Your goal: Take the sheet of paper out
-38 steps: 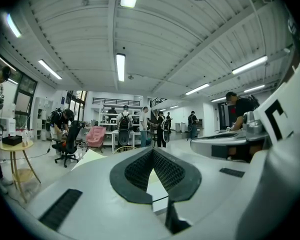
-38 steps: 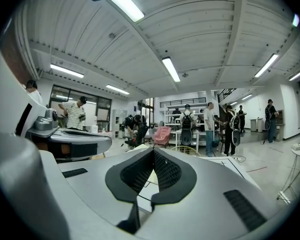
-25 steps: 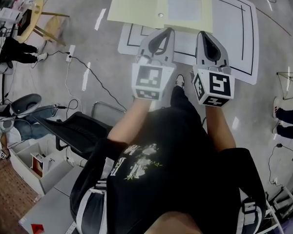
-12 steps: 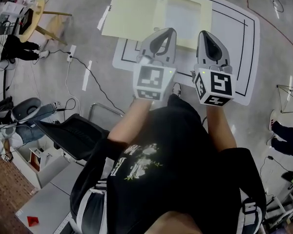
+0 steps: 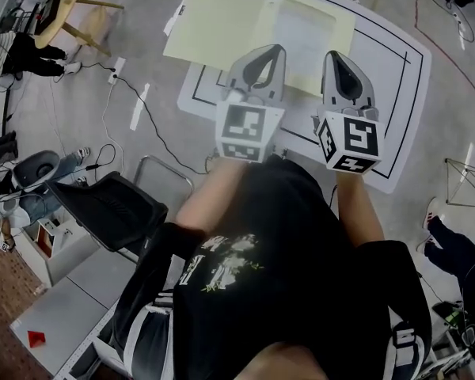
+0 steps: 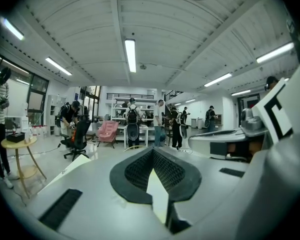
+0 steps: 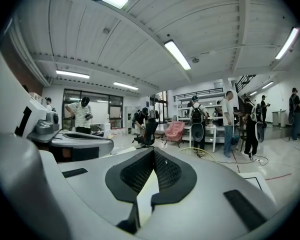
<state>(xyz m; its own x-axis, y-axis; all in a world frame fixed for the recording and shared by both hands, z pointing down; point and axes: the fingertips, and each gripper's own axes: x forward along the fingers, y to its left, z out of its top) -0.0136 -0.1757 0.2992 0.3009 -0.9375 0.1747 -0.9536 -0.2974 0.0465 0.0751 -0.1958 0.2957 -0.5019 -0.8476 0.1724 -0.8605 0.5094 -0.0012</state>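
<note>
An open pale yellow folder (image 5: 218, 30) lies on a white floor mat (image 5: 400, 85) with black lines. A white sheet of paper (image 5: 310, 32) rests in the folder's right half. Both grippers are held high above the floor, level and pointing forward. In the head view my left gripper (image 5: 275, 52) overlaps the folder's near edge and my right gripper (image 5: 331, 57) its right part. The black pads of the left gripper (image 6: 152, 151) and of the right gripper (image 7: 153, 150) meet at the tips, with nothing between them.
A black office chair (image 5: 111, 208) stands at the lower left, a round wooden stool (image 5: 63, 10) at the upper left, and cables (image 5: 146, 121) trail across the floor. Several people and a pink armchair (image 6: 107, 130) are far off in the room.
The folder and mat have slid lower and turned in the head view, so the grippers now overlap the folder more. Both grippers stay shut.
</note>
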